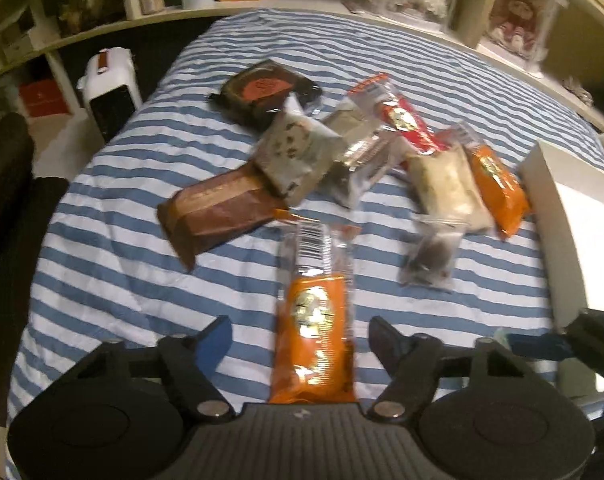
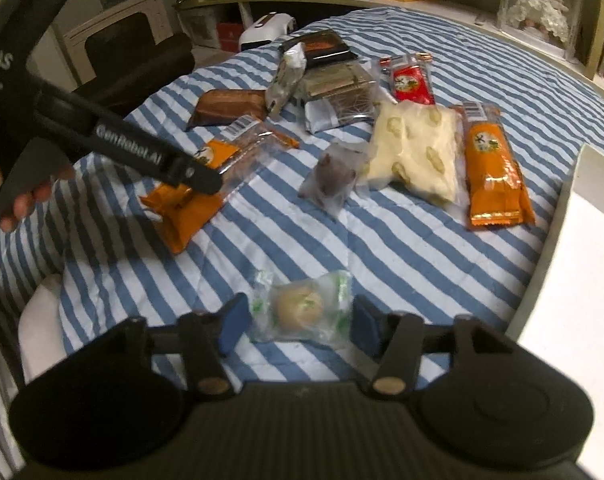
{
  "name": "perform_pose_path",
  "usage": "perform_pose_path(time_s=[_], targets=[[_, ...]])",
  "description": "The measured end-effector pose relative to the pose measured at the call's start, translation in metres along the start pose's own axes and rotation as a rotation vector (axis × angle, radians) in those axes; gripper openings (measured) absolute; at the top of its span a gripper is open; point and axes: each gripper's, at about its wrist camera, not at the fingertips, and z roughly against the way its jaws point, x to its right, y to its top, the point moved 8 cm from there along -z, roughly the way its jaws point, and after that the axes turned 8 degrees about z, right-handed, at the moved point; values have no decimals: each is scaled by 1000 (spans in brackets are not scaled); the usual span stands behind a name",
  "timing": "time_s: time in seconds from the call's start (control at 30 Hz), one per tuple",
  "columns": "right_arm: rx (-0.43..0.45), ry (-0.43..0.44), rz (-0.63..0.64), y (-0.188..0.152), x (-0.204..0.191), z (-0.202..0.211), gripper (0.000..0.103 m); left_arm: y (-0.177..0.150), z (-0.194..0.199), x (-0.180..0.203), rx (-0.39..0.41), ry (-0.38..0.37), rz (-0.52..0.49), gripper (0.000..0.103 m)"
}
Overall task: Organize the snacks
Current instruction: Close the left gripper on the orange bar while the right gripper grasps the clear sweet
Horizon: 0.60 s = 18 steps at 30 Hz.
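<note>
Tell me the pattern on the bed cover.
Blue and white stripes on the bed cover, clearest in the right wrist view.

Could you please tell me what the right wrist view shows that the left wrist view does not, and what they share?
Only the right wrist view shows the round green-wrapped pastry between the right gripper's open fingers, and a hand. Only the left wrist view shows the left gripper head-on, open around the near orange packet. Both show the striped cloth, red packet and far orange packet.
</note>
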Motion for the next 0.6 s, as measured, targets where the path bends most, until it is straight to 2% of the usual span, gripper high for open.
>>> perform_pose_path(time_s=[0.17,0.27,0.33,0.43,0.6], targets=[[-10,-31,46,1,-5,-2,70,-1,-7,16,3,34,-113,56],[-14,-39,44,1,-3,-3,67,-1,-12,18,-2,58,-154,47],[-16,-42,29,1,-2,-2,60,-1,-15,15,-9,53,-153,43],[-20,-43,15,1,0,-1,56,0,-11,14,-1,43,-136,38],[2,-39,-5,4,2,5,54,4,6,13,49,29,-108,37]])
